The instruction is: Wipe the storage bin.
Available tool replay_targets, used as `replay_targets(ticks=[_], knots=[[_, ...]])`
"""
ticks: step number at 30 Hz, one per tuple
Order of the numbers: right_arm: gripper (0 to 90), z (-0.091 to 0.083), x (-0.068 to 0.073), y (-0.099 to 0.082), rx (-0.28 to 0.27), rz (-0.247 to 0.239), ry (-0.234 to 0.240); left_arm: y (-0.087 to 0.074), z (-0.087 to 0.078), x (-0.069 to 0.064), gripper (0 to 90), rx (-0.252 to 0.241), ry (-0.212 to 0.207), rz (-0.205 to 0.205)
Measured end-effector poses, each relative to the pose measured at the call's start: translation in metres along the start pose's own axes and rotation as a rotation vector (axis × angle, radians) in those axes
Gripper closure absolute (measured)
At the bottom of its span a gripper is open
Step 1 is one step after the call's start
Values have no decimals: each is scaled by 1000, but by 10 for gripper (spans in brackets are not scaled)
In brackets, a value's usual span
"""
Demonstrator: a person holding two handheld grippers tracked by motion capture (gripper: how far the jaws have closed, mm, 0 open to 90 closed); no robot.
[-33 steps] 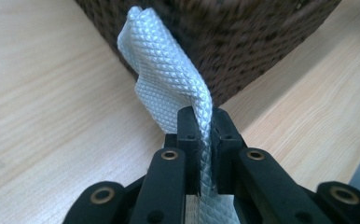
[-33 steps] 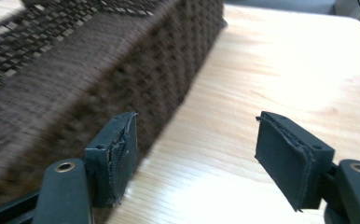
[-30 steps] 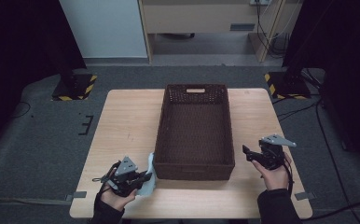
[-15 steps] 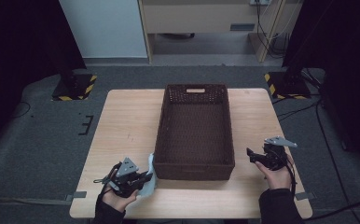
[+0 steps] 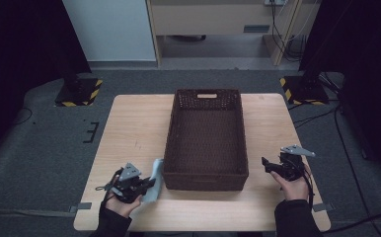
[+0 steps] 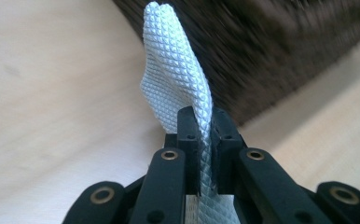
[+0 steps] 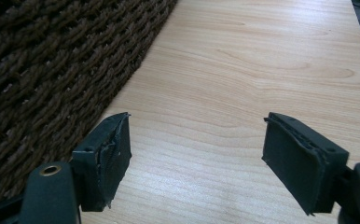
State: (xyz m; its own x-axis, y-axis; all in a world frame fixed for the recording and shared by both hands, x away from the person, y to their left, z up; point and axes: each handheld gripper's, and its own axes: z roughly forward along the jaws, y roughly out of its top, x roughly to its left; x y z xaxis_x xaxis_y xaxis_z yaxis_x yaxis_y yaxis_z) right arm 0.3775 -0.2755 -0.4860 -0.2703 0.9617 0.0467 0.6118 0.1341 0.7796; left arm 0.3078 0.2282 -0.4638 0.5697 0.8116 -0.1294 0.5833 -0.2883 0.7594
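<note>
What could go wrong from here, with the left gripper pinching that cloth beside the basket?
1. The left gripper pinches the pale cloth in a narrow fold; most of it stands free above the jaws, so it could slip out when lifted.
2. The cloth sits close against the wicker basket's near wall and might snag on the weave rather than clear the rim.
3. The right gripper is open over bare table, holding nothing, so the basket could shift if bumped.

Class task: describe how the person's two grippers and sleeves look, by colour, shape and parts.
Both the left gripper and right gripper are black, each topped by a grey three-cornered plate. Their jaws are black blocks on bars with brass-ringed pivots, showing in the gripper views. A thin black cable trails from each. The sleeves are dark.
</note>
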Motion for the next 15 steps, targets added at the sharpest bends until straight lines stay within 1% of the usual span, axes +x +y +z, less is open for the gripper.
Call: replay_targets(ticks=[2, 4, 5, 6, 9, 13, 14, 15], knots=[[236, 0, -1, -1, 1, -5, -4, 2, -6, 9, 838, -29, 32, -22], [237, 1, -1, -1, 5, -1, -6, 3, -9, 19, 838, -37, 69, -35], [241, 0, -1, -1, -1, 0, -13, 3, -10, 24, 838, -41, 87, -45], [242, 0, -1, -1, -11, -9, -19, 3, -10, 29, 837, -41, 107, -53], [242, 0, -1, 0, -14, -2, -17, 1, -10, 44, 838, -33, 143, -94], [244, 1, -2, -1, -2, 6, -16, -1, -12, 60, 837, -13, 199, -120], [244, 0, -2, -1, 1, 4, -14, -2, -12, 63, 837, -11, 206, -132], [246, 0, -3, 0, 1, 2, -13, -3, -13, 65, 838, -6, 213, -135]])
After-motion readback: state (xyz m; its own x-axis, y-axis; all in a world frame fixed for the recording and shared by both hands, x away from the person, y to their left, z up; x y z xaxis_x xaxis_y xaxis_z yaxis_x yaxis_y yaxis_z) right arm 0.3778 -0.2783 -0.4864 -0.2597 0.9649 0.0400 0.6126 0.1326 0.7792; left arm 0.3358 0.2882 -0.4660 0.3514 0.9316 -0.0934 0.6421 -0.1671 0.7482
